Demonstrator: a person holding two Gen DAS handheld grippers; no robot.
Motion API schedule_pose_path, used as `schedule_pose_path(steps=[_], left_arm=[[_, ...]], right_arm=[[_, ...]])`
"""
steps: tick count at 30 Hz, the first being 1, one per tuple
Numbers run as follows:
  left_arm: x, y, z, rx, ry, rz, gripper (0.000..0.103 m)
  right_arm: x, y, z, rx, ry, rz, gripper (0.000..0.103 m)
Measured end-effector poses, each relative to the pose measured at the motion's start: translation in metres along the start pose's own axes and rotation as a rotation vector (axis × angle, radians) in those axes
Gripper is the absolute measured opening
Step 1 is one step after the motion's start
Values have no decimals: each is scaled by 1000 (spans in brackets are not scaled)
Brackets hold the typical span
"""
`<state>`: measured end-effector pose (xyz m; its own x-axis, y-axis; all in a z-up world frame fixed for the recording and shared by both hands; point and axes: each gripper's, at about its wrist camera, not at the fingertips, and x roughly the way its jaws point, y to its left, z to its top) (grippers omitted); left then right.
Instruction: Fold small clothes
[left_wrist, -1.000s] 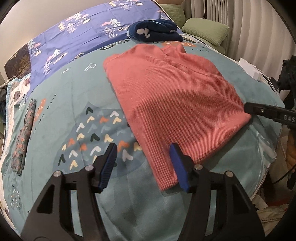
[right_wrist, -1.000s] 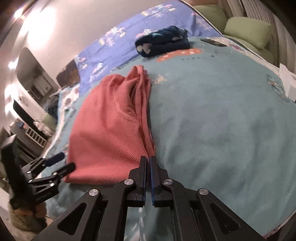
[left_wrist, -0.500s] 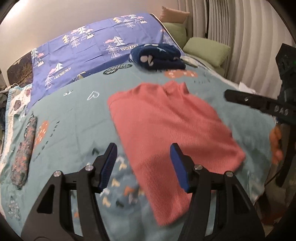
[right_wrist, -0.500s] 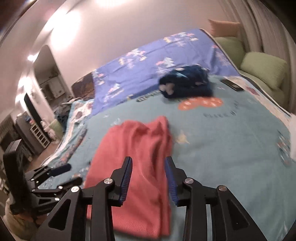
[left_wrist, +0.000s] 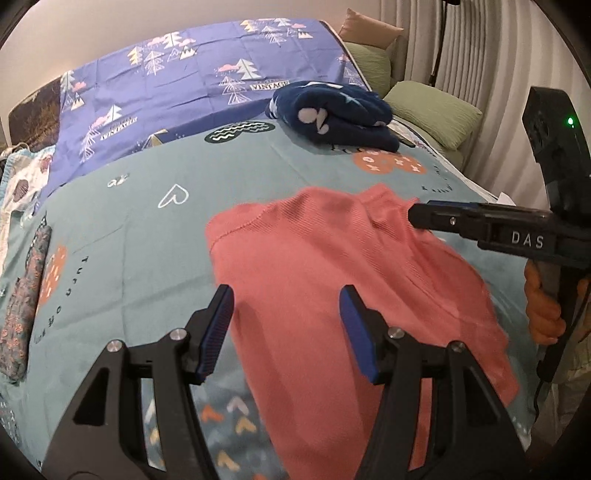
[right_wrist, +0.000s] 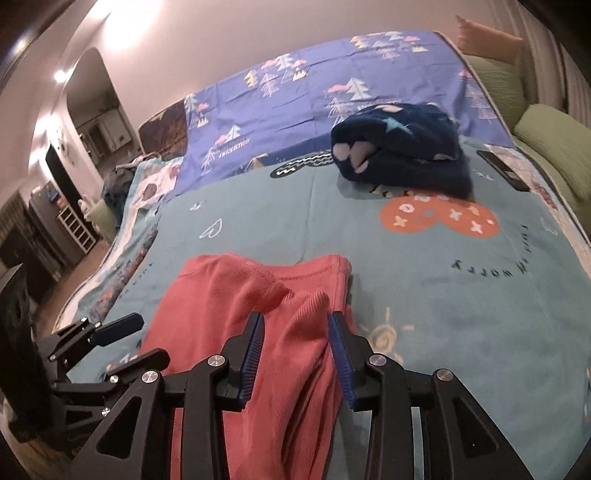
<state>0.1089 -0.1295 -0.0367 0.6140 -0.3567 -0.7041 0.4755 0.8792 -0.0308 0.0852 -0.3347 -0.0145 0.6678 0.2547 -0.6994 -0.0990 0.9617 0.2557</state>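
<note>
Coral top (left_wrist: 332, 295) lies part-folded on the bed (left_wrist: 147, 229); my left claw (left_wrist: 284, 328) and right claw (right_wrist: 295, 350) gape empty, the right just opened; more folds remain.

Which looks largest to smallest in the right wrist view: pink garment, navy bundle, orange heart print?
1. pink garment, though it lies nearest the camera.
2. navy bundle.
3. orange heart print, close to the bundle in width, so unsure.
</note>
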Motion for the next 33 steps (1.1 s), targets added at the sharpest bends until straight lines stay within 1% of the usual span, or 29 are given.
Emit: schedule_pose_path(steps=[3, 5, 6, 7, 9, 12, 13, 14, 15, 16, 17, 18, 19, 20, 22, 23, 24, 25, 27, 28, 29, 30, 31, 33], left_arm=[[11, 5, 5, -11, 13, -10, 61], [18, 7, 8, -11, 16, -9, 66], [21, 8, 7, -9, 18, -5, 67], [24, 9, 7, -7, 22, -3, 67], [29, 12, 7, -14, 30, -1, 67], [24, 17, 9, -51, -4, -28, 68], [24, 17, 9, -49, -10, -27, 68], [27, 16, 9, -42, -7, -17, 69], [33, 15, 7, -25, 7, 10, 69], [38, 15, 5, -19, 21, 28, 70], [41, 16, 3, -24, 25, 26, 70], [40, 18, 3, -33, 23, 23, 70], [38, 19, 3, -41, 20, 22, 70], [35, 20, 3, -44, 17, 28, 70], [27, 21, 4, -44, 8, 48, 70], [22, 20, 5, -42, -3, 57, 70], [13, 18, 5, -39, -28, 55, 70], [8, 17, 6, -37, -47, 45, 70], [-3, 11, 7, -31, -80, 6, 70], [-5, 8, 6, -24, -82, -9, 70], [-3, 4, 3, -11, -69, -7, 70], [2, 2, 0, 2, -49, 11, 70], [10, 1, -6, 19, -25, 37, 70], [22, 5, -18, 21, 2, 74, 76]], right_arm=[[18, -6, 7, 1, 27, 1, 36], [26, -8, 7, 5, 41, 5, 35], [29, -9, 6, 4, 46, 11, 13], [30, -10, 6, 4, 49, 0, 4], [21, -12, 7, 17, 1, -19, 5], [-5, -18, 15, 38, -103, 41, 4], [-6, -19, 18, 29, -118, 51, 4], [0, -20, 19, 10, -105, 37, 4], [15, -22, 19, -13, -57, 4, 5], [27, -24, 17, -9, -21, -19, 5], [37, -28, 14, 7, 11, -39, 7], [43, -34, 11, 36, 33, -42, 11], [41, -39, 9, 66, 25, -35, 14], [34, -43, 9, 92, 9, -32, 21], [12, -45, 10, 110, -40, -59, 23], [-1, -41, 9, 95, -64, -82, 23], [-13, -36, 7, 77, -82, -86, 25], [-25, -29, 5, 60, -95, -63, 25], [-42, -10, -6, 31, -102, 60, 23], [-44, -1, -15, 21, -80, 124, 22], [-41, 5, -22, 14, -54, 151, 22], [-35, 10, -33, 5, -20, 127, 22], [-28, 9, -43, 6, -1, 77, 22], [-12, -9, -63, 71, 42, -78, 17]])
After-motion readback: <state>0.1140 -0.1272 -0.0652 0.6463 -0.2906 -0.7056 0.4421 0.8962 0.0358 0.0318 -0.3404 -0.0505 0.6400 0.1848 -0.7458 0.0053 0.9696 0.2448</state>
